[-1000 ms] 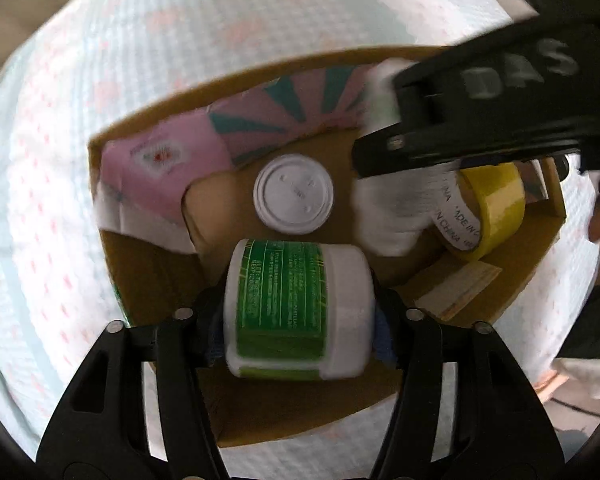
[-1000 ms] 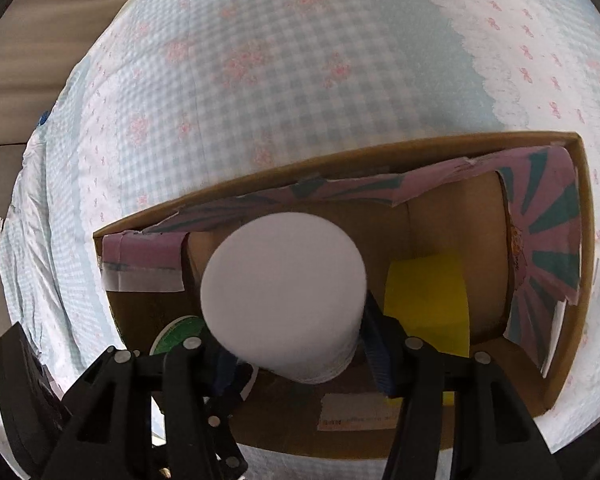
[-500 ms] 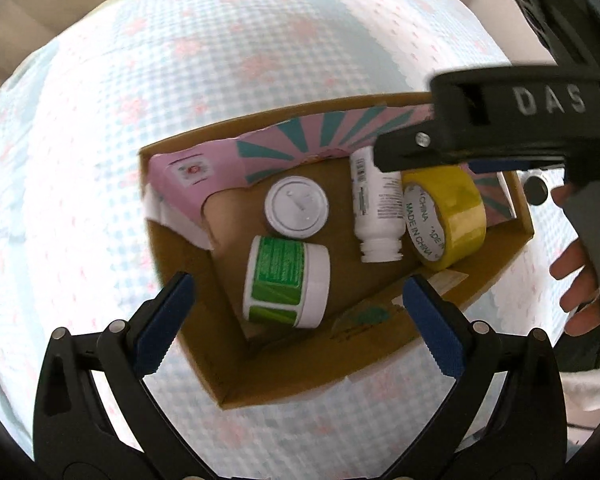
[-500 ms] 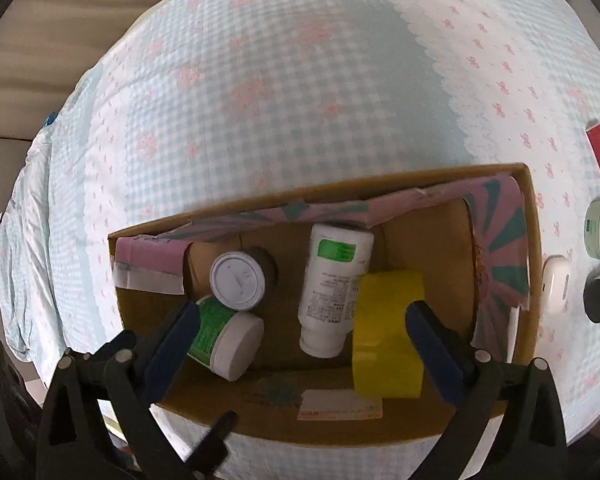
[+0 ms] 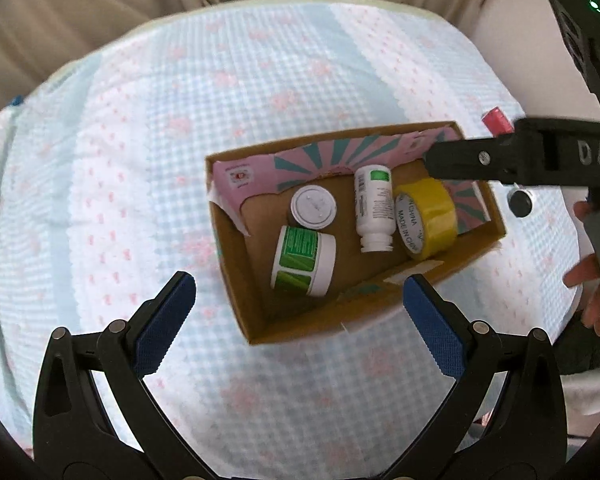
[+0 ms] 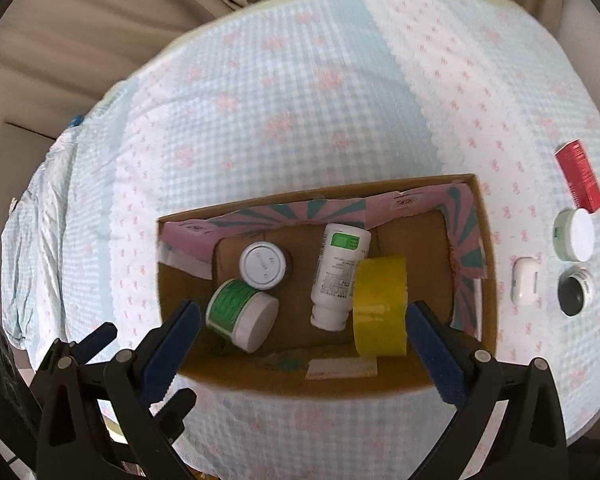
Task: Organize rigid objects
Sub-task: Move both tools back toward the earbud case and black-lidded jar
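Note:
An open cardboard box (image 5: 236, 264) (image 6: 485, 240) sits on the checked cloth. In it lie a green-labelled white jar (image 5: 305, 261) (image 6: 241, 314), an upright jar with a white lid (image 5: 313, 206) (image 6: 262, 265), a white bottle (image 5: 373, 208) (image 6: 336, 276) and a yellow tape roll (image 5: 426, 219) (image 6: 380, 305). My left gripper (image 5: 296, 294) is open and empty, above the box's near side. My right gripper (image 6: 300, 320) is open and empty, above the box; its body also crosses the left wrist view (image 5: 512, 158).
Right of the box on the cloth lie a red box (image 6: 579, 179), a white-lidded jar (image 6: 574, 234), a white earbud case (image 6: 525, 280) and a small black-topped jar (image 6: 575, 290). Curtains hang behind the bed. A hand (image 5: 592, 272) holds the right gripper.
Both grippers opened, letting go of the green-labelled jar and the white bottle into the box, then pulled up and back away from it.

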